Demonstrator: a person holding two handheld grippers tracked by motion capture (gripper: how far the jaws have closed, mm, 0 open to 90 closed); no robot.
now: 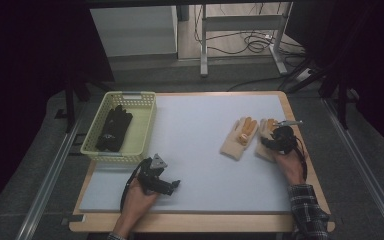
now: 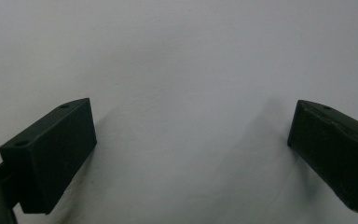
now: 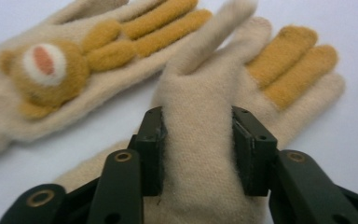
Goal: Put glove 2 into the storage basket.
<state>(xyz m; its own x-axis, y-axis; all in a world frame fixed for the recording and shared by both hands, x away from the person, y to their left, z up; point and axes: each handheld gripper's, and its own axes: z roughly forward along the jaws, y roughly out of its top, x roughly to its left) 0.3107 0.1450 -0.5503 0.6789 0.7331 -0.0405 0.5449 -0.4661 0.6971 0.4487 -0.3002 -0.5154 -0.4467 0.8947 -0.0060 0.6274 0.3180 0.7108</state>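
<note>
Two cream gloves at three o'clock; right gripper [image 3: 196, 154] pinching a fold of the right-hand glove [image 3: 242, 88]. Squeeze firmly, lift straight, carry toward basket [image 1: 147, 120] at ten o'clock. Left gripper [image 2: 191, 158] wide, empty.

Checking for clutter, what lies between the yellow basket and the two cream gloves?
Nothing: in the high view, the grey mat is bare between the yellow basket and the cream gloves.
</note>
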